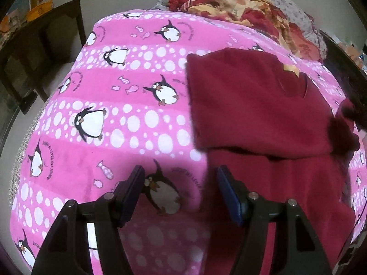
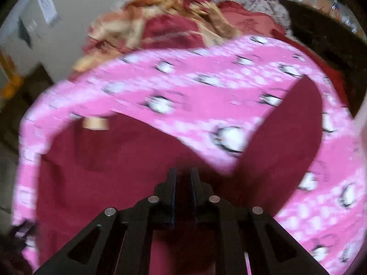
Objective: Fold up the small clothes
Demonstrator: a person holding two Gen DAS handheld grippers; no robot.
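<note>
A dark red garment lies on a pink penguin-print blanket, its upper part folded down over the lower part, with a tan neck label showing. My left gripper hovers open at the garment's left edge; its left finger is over the blanket, its right finger over the red cloth, and nothing is between them. The right wrist view is blurred. In it my right gripper hangs above the red garment with a narrow gap between its jaws, and no cloth is pinched there. One sleeve reaches out to the right.
A heap of red and yellow patterned clothes lies at the far end of the blanket, also visible as the heap. Dark wooden furniture stands to the left, and a dark shelf to the right. A dark blurred shape sits at the garment's right edge.
</note>
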